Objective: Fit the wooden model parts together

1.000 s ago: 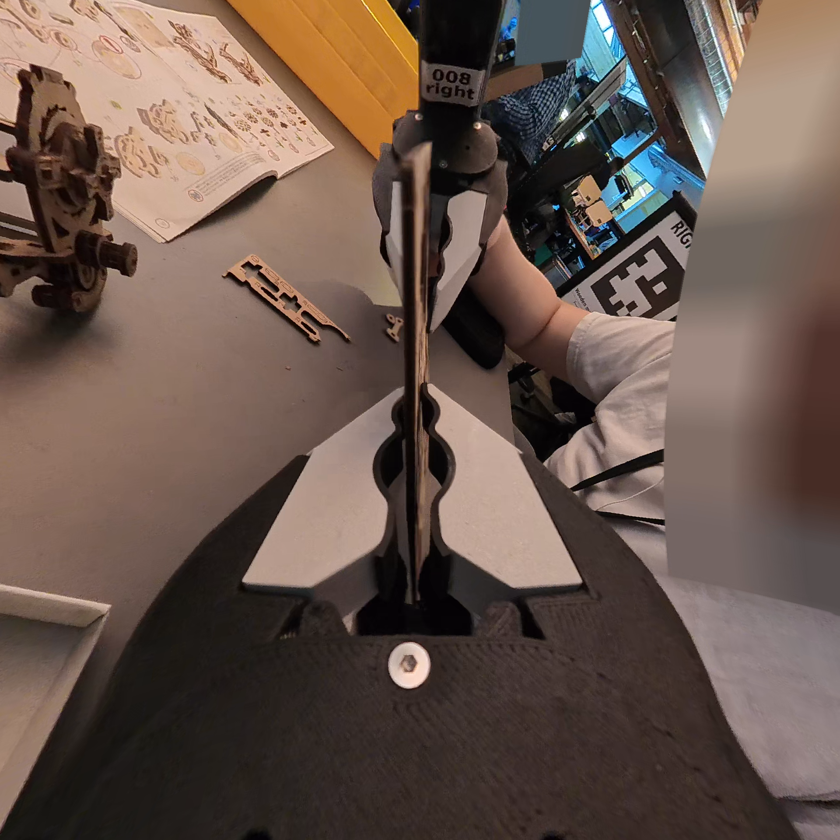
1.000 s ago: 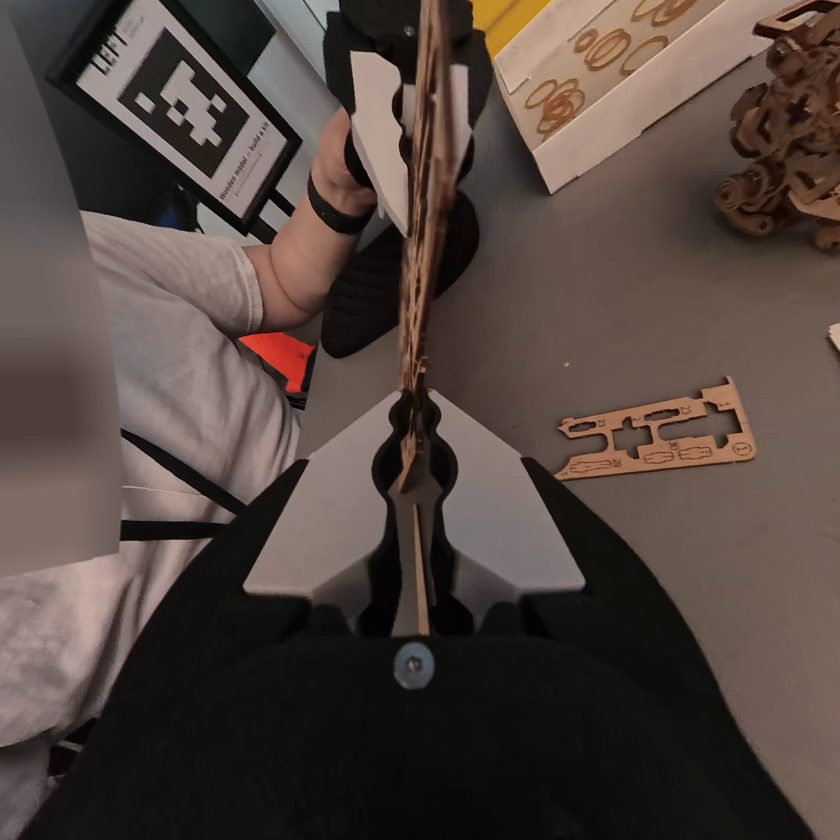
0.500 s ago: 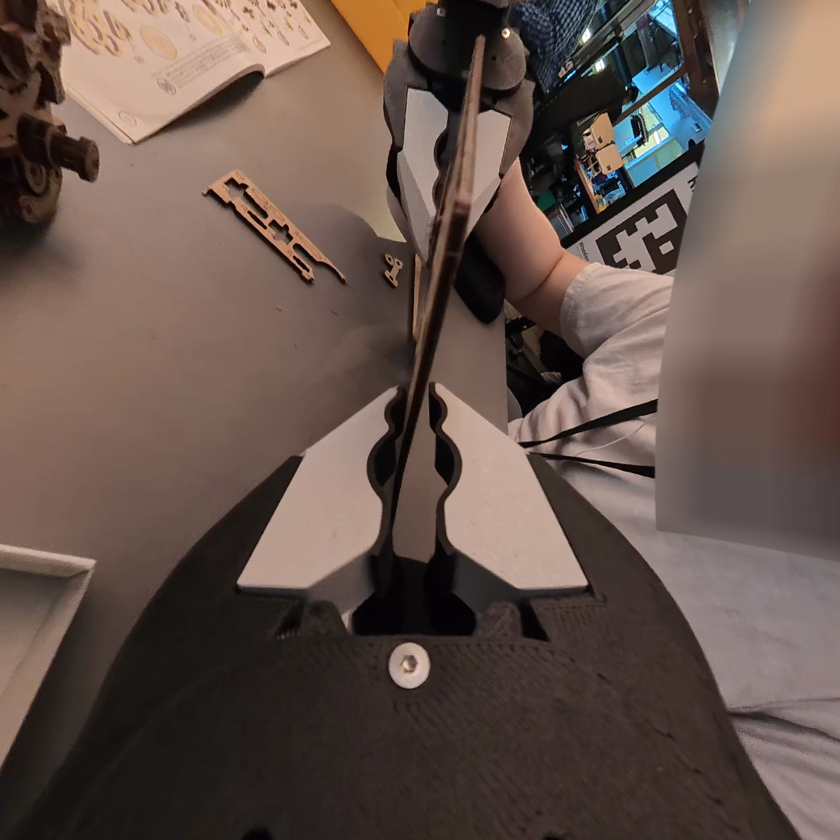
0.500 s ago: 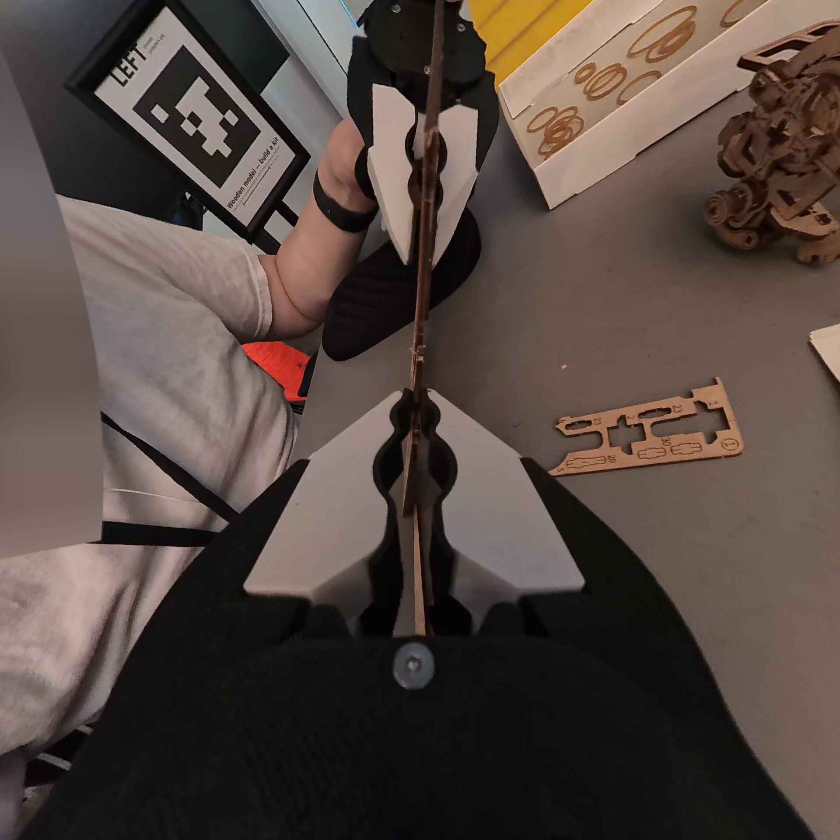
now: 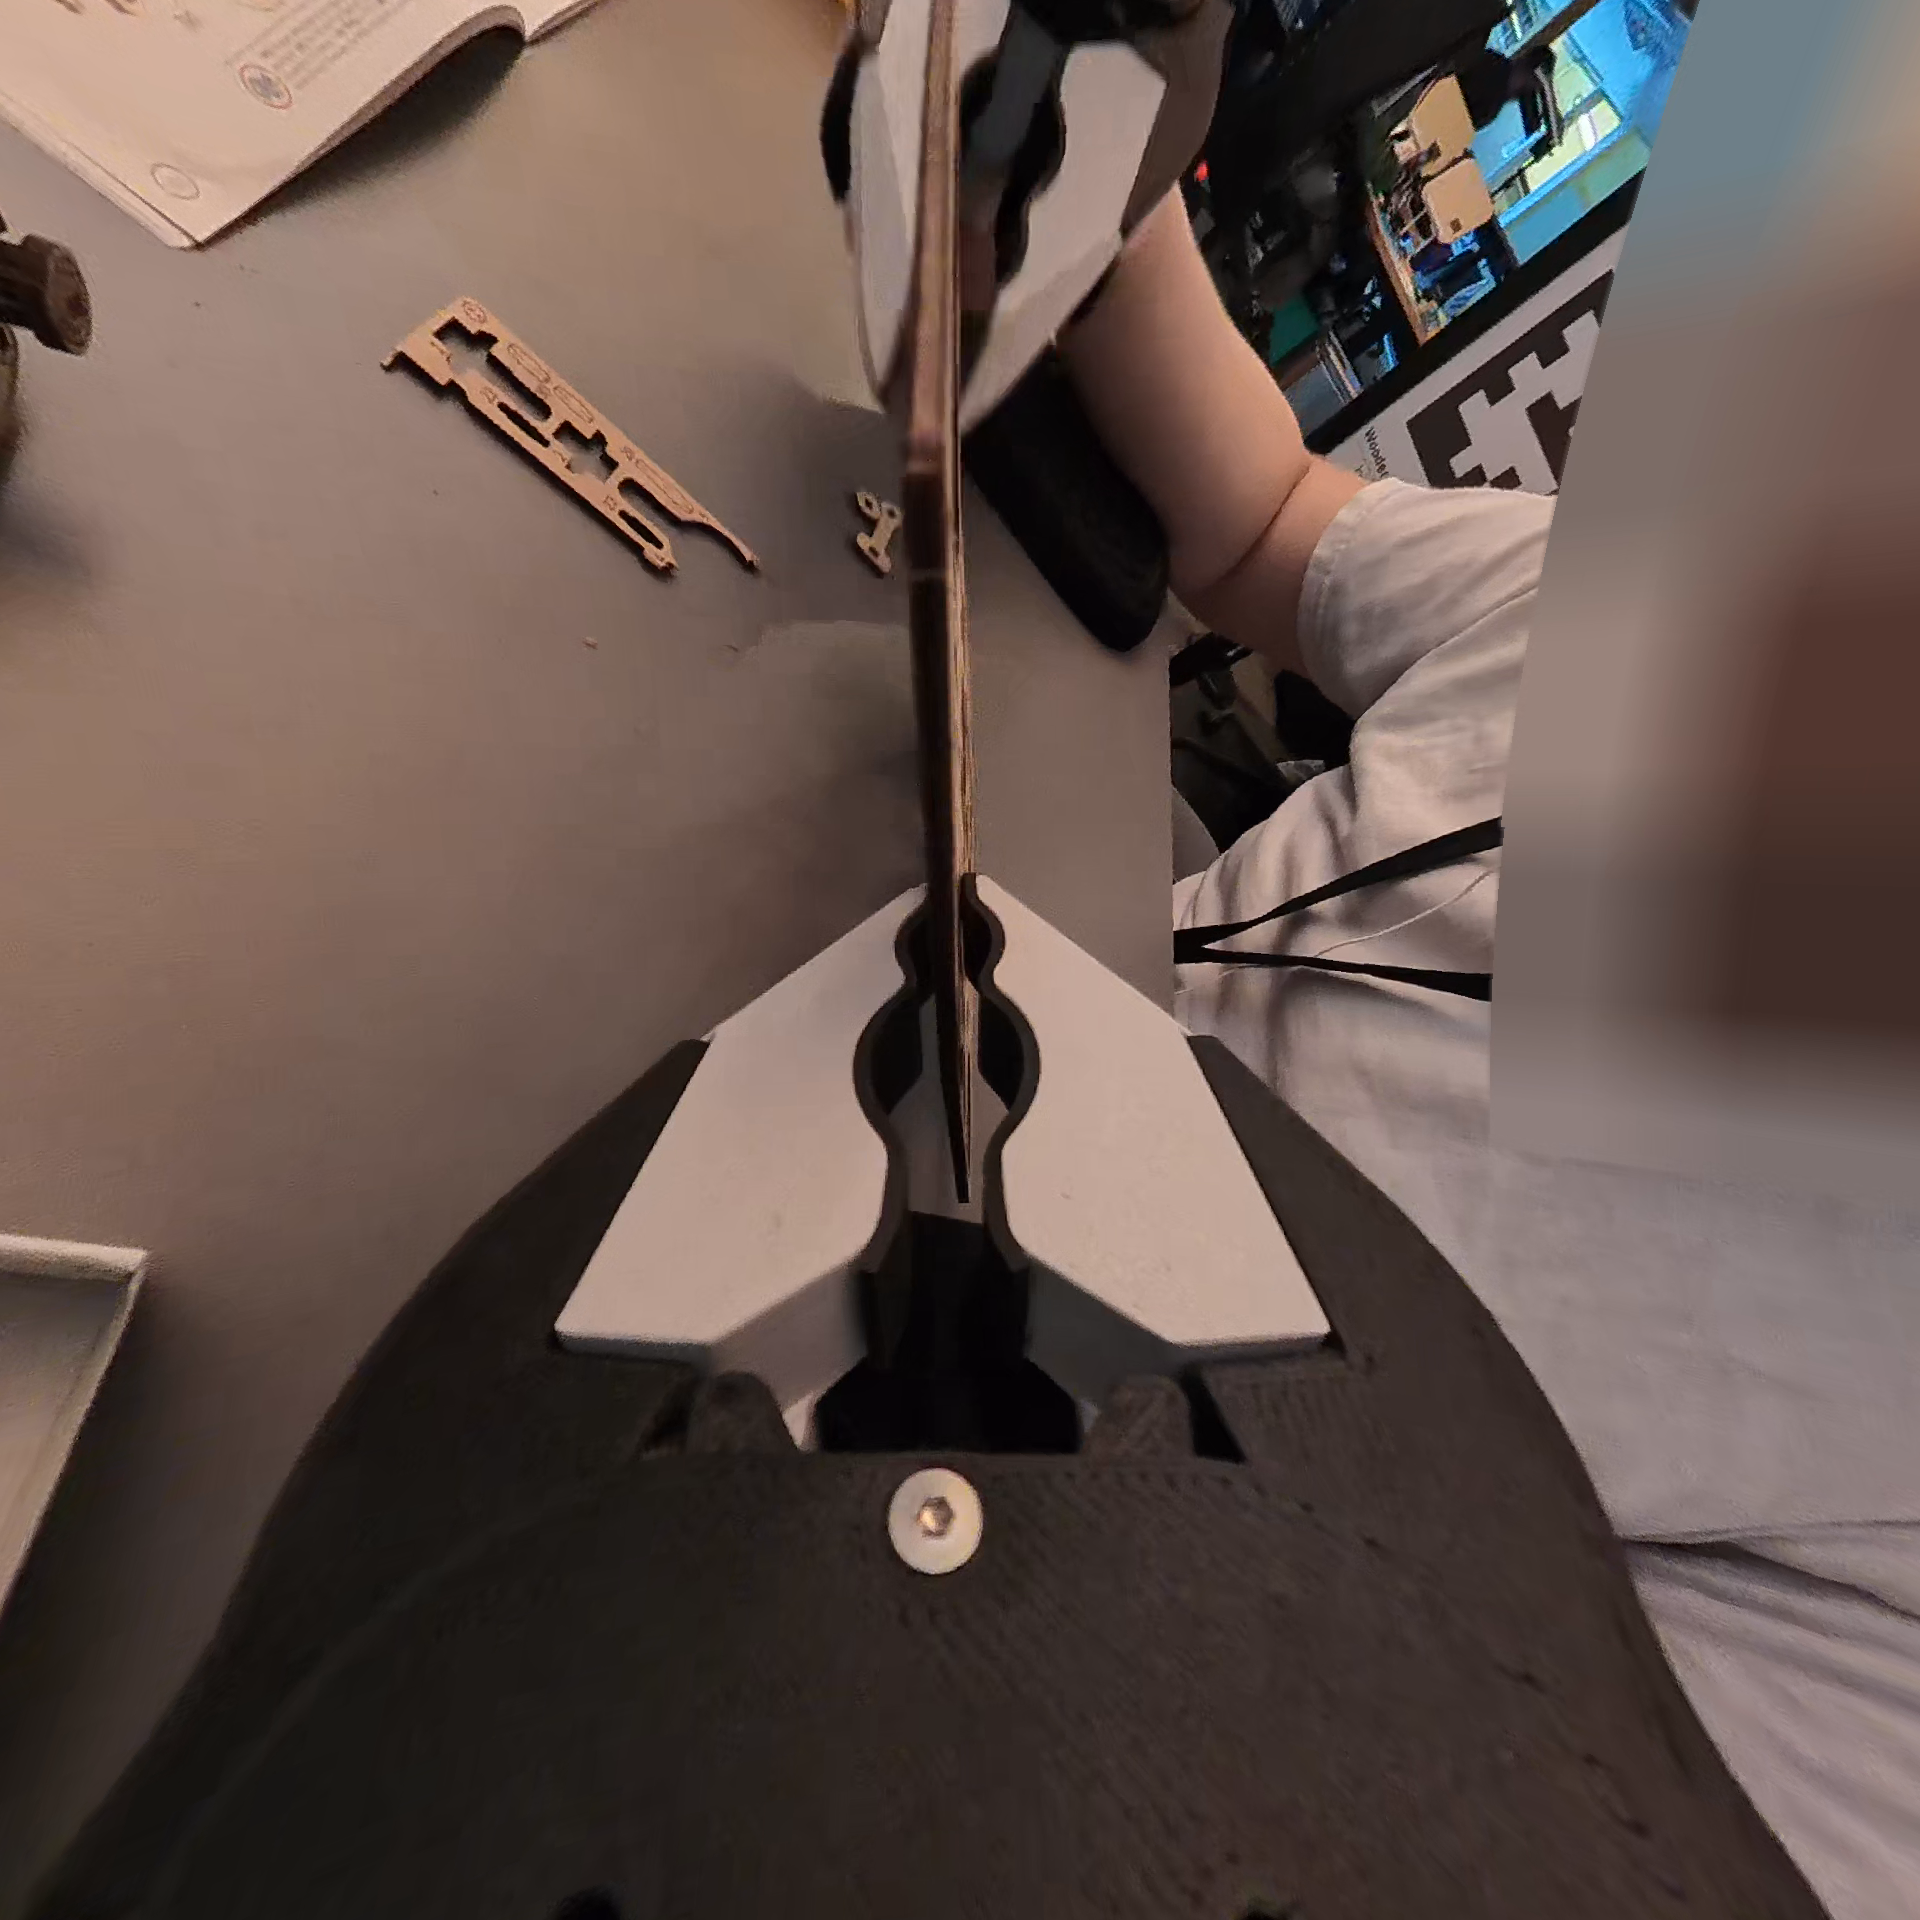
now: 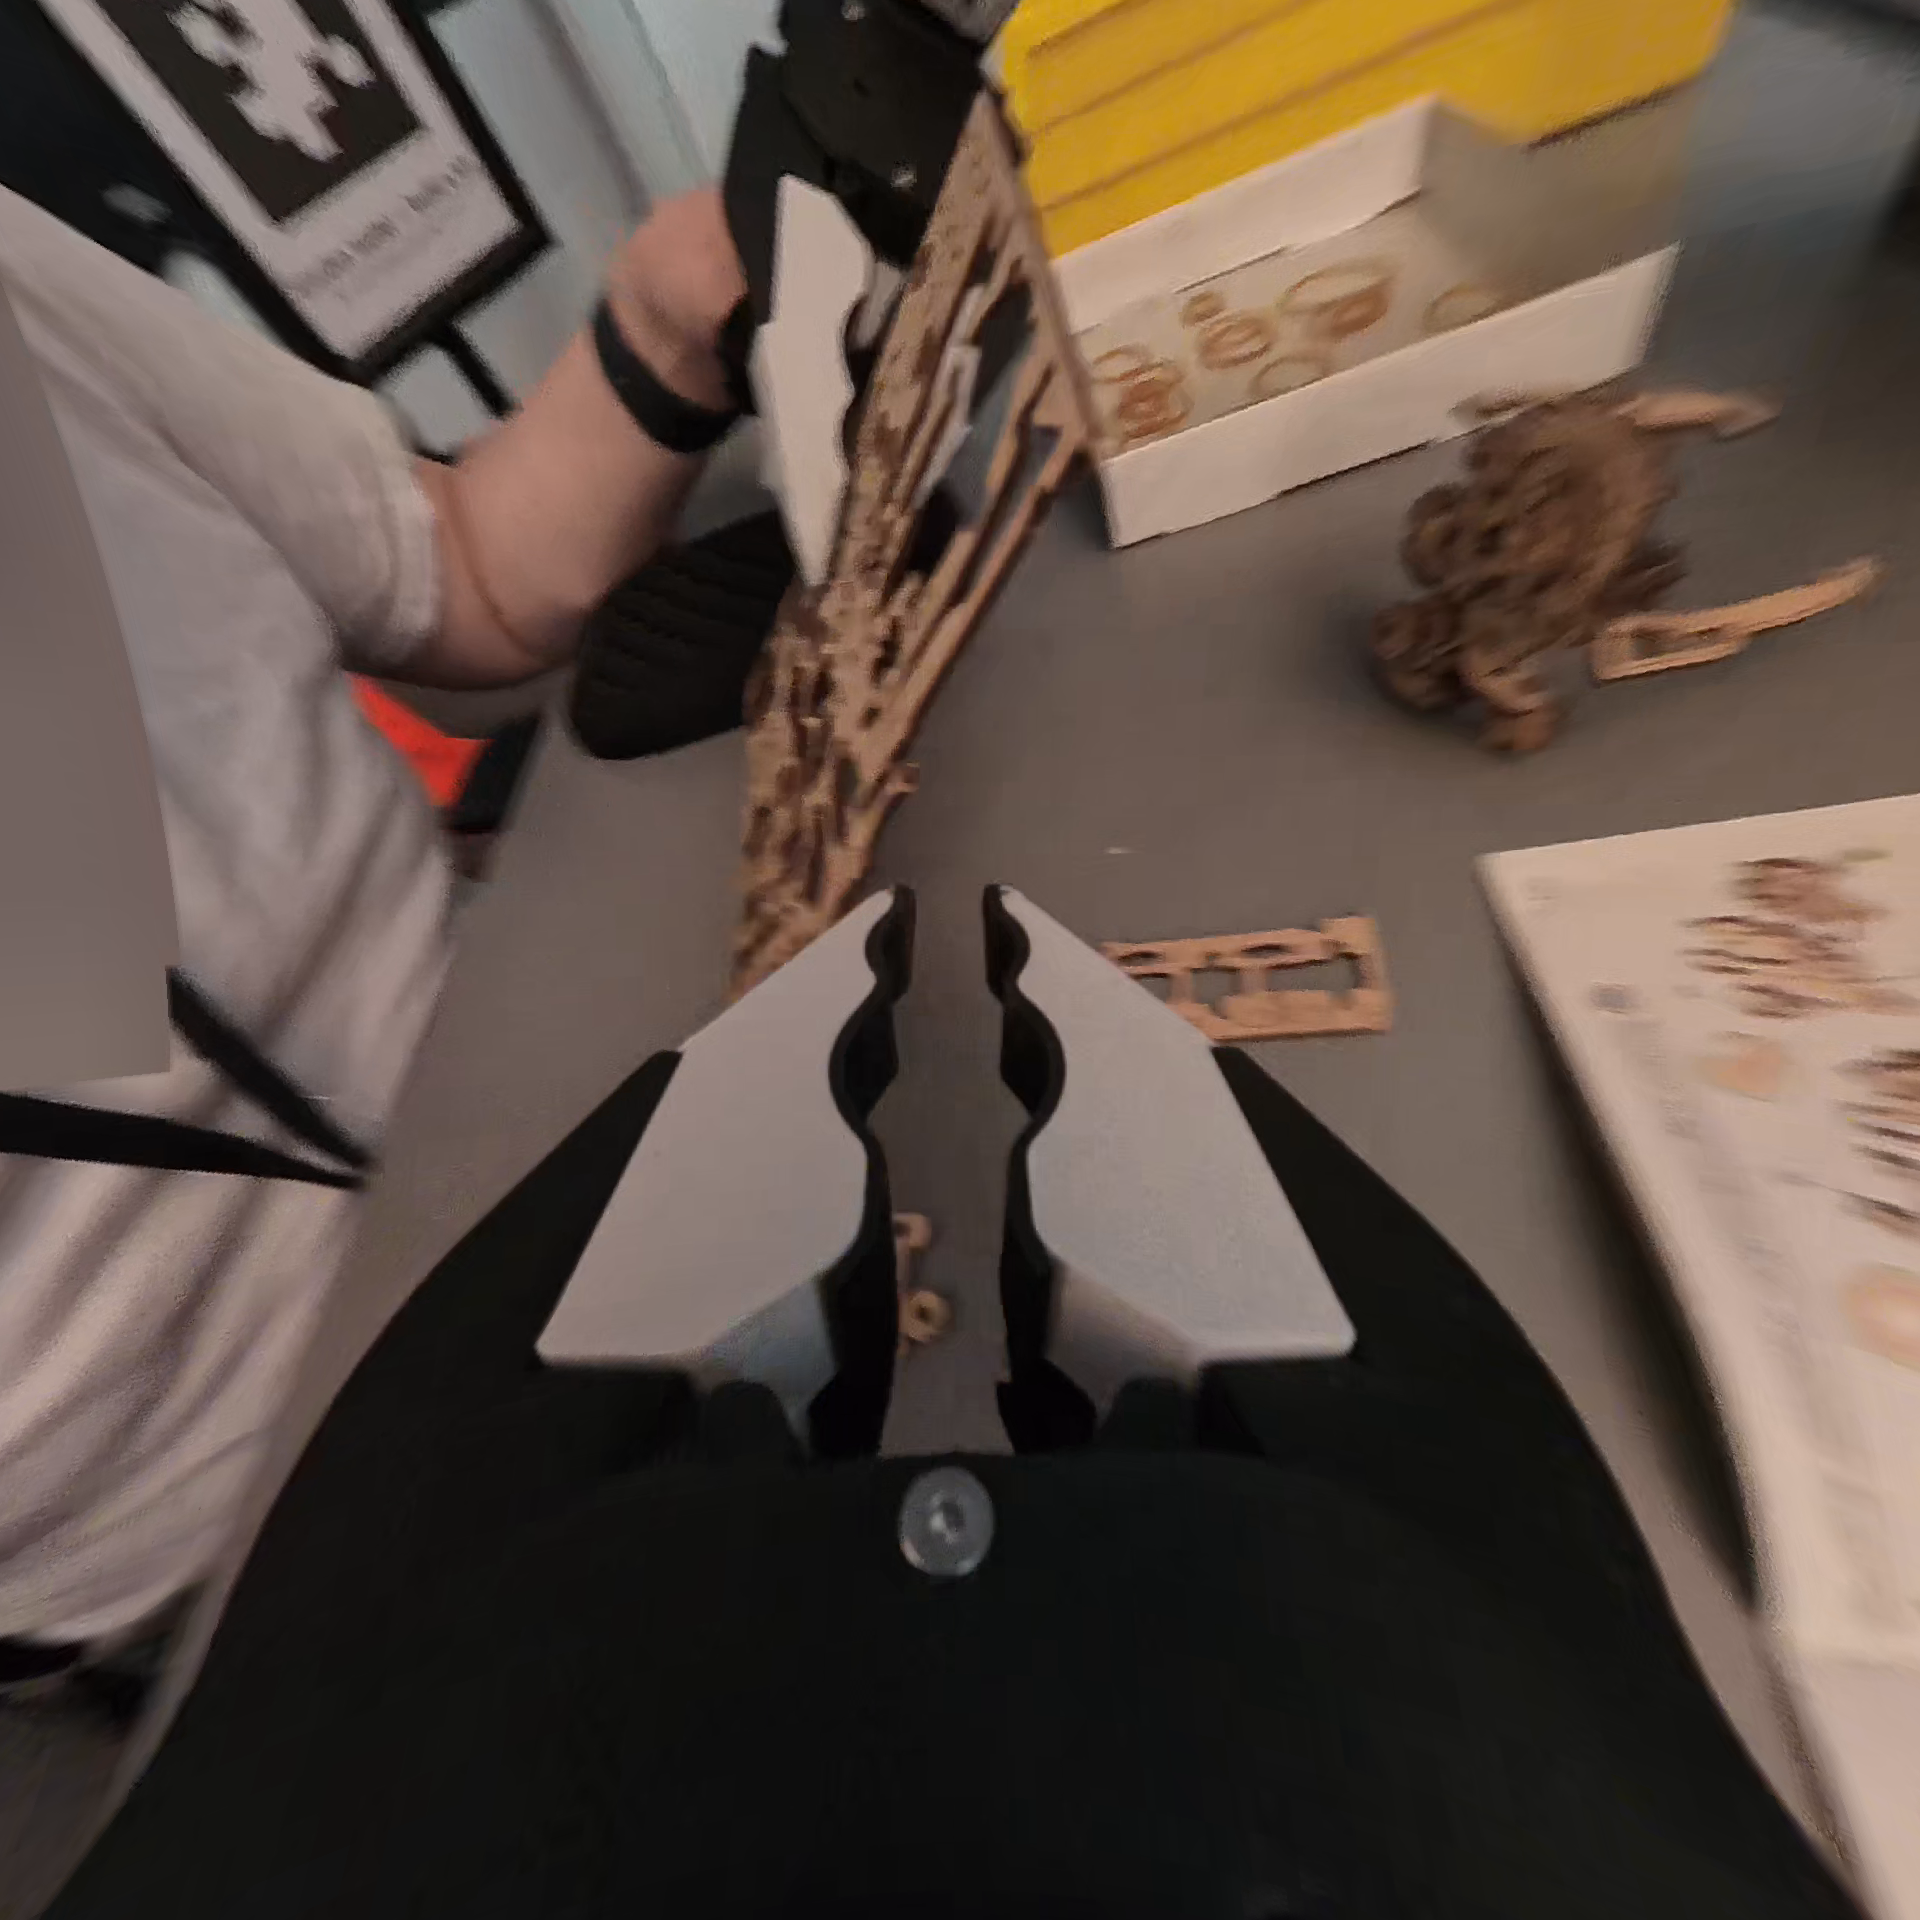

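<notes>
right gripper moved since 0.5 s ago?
Yes. The right gripper let go of the wooden sheet and swung right: the booklet now fills its view's right side.

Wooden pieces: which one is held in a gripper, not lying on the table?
The large perforated wooden sheet, clamped upright in the left gripper; the small flat strip lies loose.

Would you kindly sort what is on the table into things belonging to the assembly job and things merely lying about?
In use:
- wooden parts sheet, gripped by the left gripper
- right gripper, jaws open, empty
- half-built wooden model
- small loose piece

Lying about:
- spent offcut strip
- instruction booklet
- white box of rings
- yellow bin
</notes>
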{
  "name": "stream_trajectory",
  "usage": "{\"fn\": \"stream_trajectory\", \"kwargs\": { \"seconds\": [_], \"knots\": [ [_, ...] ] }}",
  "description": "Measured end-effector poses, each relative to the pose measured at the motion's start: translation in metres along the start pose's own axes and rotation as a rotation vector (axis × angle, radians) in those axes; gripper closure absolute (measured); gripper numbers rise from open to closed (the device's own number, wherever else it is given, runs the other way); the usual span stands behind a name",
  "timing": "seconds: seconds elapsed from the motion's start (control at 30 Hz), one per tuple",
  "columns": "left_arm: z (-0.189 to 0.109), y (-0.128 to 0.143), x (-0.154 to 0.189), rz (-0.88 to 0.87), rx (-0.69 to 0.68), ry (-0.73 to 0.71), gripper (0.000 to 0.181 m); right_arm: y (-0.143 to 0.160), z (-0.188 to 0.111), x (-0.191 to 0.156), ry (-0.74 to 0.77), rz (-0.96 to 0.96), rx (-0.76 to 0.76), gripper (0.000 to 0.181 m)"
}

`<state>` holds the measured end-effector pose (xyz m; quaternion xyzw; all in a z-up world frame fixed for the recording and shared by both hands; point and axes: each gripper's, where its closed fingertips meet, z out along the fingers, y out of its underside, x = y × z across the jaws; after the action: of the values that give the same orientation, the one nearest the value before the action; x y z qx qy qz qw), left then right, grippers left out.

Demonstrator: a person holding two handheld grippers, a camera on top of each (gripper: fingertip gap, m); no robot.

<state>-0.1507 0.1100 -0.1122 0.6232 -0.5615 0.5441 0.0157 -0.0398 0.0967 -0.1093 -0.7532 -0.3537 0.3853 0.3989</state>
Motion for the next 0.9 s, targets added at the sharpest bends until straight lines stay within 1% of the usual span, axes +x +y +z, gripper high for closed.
{"fn": "stream_trajectory", "kwargs": {
  "seconds": [0.07,0.13,0.23,0.3,0.43,0.5,0.73,0.9],
  "knots": [
    [-0.001,0.002,-0.002,-0.013,-0.007,-0.003,0.18,-0.002,-0.015,0.018,0.131,-0.094,0.005,0.168],
    [-0.001,0.002,-0.002,-0.033,-0.005,0.005,0.181,-0.004,-0.024,0.032,0.207,-0.114,0.029,0.168],
    [0.0,0.003,-0.006,-0.078,-0.002,0.015,0.18,-0.009,-0.032,0.052,0.306,-0.1,0.097,0.169],
    [0.0,0.002,-0.007,-0.092,0.003,0.02,0.18,-0.01,-0.037,0.063,0.391,-0.161,0.113,0.169],
    [-0.001,0.005,-0.004,-0.088,-0.015,0.025,0.18,-0.008,-0.044,0.079,0.523,-0.248,0.089,0.17],
    [-0.003,0.007,-0.003,-0.086,-0.027,0.022,0.18,-0.006,-0.044,0.082,0.547,-0.253,0.081,0.17],
    [-0.004,0.009,-0.007,-0.135,-0.025,0.031,0.18,0.006,-0.036,0.085,0.521,-0.213,0.024,0.171],
    [0.004,0.022,-0.004,-0.18,-0.096,0.055,0.179,0.014,-0.03,0.086,0.508,-0.21,-0.019,0.171]
  ]
}}
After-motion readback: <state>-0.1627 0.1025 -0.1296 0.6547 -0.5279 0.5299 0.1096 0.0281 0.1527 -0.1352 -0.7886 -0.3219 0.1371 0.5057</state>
